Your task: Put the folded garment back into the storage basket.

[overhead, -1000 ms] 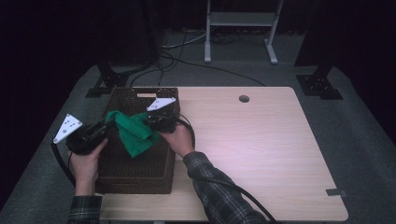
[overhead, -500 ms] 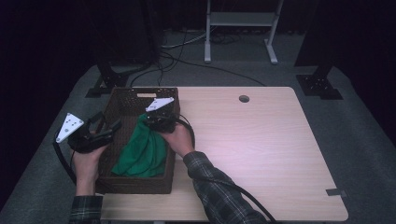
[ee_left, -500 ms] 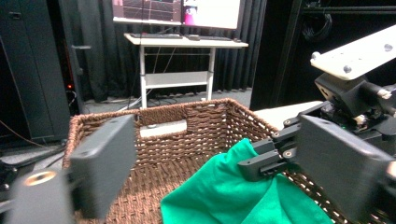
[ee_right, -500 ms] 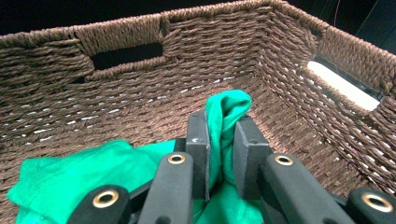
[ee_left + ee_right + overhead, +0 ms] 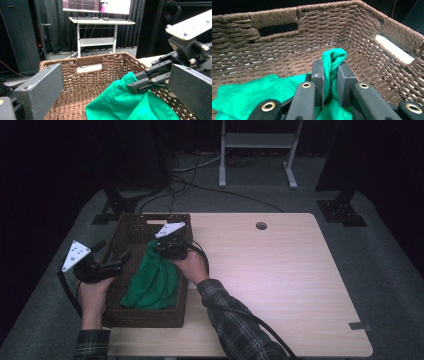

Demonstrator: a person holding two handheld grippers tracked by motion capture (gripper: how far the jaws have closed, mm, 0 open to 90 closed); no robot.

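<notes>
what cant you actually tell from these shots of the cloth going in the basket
- Basket floor under the green cloth: hidden by the cloth in the high view.
- Left gripper jaw tips: too small and dark in the high view.
- Cloth's lower edge: cut off by the frame bottom in the left gripper view.
- Right gripper body: cut off at the bottom of the right gripper view.

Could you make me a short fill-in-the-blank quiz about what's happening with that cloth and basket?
1. The green cloth lies inside a woven brown ____.
2. The right tongs are shut on a fold of the ____.
3. The left tongs stand wide ____, with nothing pinched between them.
4. The basket sits at the ____ end of the wooden table, as the high view shows it.

Missing words: basket; cloth; open; left
</notes>
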